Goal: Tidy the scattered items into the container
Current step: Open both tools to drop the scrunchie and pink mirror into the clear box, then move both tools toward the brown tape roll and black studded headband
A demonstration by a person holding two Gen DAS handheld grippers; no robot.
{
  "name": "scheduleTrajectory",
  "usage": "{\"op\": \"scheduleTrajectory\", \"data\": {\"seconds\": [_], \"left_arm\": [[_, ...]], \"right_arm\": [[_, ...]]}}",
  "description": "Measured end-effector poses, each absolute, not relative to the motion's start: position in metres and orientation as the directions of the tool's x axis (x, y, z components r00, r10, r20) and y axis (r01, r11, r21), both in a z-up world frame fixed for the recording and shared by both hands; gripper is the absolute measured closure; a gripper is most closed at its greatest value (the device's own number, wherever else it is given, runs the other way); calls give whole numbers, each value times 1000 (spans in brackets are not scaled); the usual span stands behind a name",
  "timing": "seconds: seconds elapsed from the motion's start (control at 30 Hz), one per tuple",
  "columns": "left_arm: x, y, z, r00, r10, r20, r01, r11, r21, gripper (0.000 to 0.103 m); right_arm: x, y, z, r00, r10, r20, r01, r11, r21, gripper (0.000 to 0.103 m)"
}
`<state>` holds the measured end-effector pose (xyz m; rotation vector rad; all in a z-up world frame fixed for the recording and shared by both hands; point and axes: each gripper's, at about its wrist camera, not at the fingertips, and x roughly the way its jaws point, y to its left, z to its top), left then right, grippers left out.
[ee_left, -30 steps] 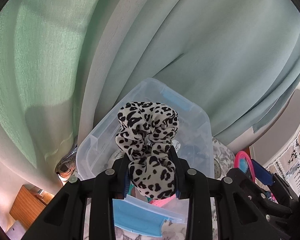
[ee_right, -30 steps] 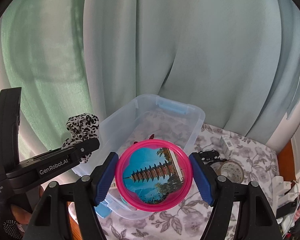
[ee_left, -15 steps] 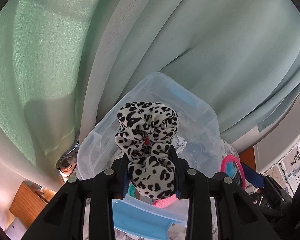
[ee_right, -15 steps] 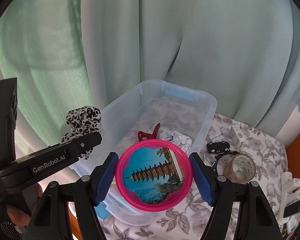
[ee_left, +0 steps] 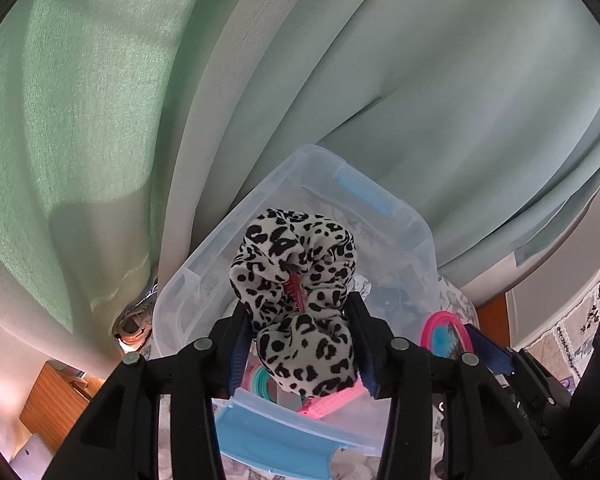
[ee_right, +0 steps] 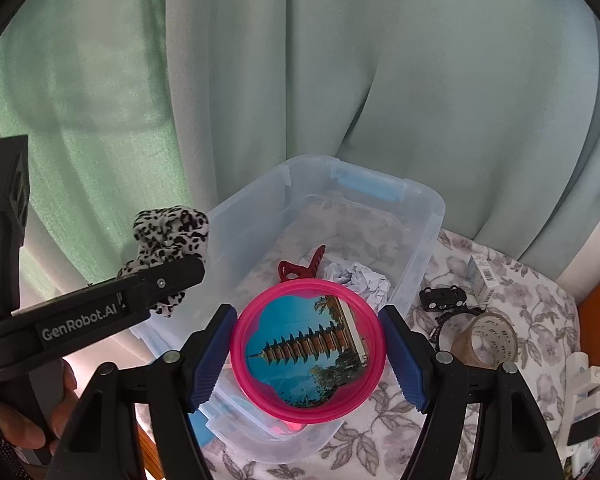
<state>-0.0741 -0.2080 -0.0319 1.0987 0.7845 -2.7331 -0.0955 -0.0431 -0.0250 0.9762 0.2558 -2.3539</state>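
Scrunchie clamped in left gripper, pink mirror in right gripper: centre each over clear bin before releasing.

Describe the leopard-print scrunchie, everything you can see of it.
The scrunchie is a soft, gathered fabric ring, cream-white with black leopard spots, bunched into ruffled folds. The left gripper is shut on its lower part, blue-padded fingers pressing both sides; its upper loop stands free above them. It is held in the air over the near-left part of the clear plastic bin, touching nothing but the fingers. Through its centre hole a red hair claw on the bin floor shows.
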Motion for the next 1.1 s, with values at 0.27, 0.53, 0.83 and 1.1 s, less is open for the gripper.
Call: {"op": "scheduleTrajectory", "data": {"seconds": [0.27, 0.53, 0.83, 1.1], "left_arm": [[-70, -200, -23, -742, 93, -664, 260, -873, -412, 43], [-67, -184, -11, -747, 93, -659, 236, -889, -393, 43], [-64, -148, 6, -751, 94, -654, 189, -918, -349, 43], [-63, -95, 18, -745, 98, -660, 116, -955, -272, 42]], "right_arm": [[-93, -37, -23, -570, -450, -688, 580, -813, 51, 18], [-88, -15, -19, -589, -448, -673, 547, -834, 76, 18], [-80, 27, -15, -622, -439, -648, 489, -864, 117, 18], [-74, 78, -7, -666, -436, -605, 416, -890, 184, 18]]}}
